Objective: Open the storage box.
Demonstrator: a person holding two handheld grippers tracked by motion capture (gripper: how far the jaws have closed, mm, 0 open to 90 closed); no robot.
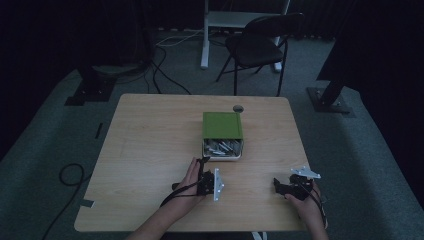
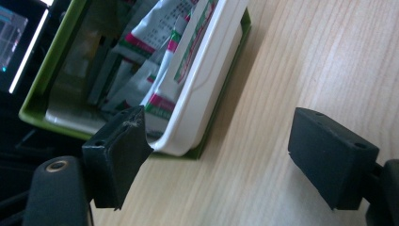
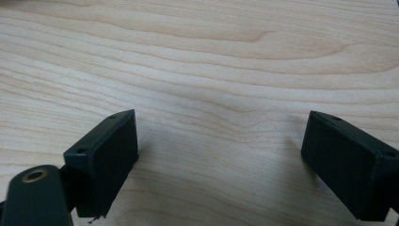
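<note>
Box (image 1: 222, 125) of packets (image 2: 155, 70) sits mid-table (image 1: 150, 140), its white tray (image 2: 207, 80) slid out toward me. My left fingers (image 2: 117, 160) spread wide, empty, just short of the tray's corner; right fingers (image 3: 101, 162) open over bare wood. Nothing picked yet: everything remains to do.
</note>
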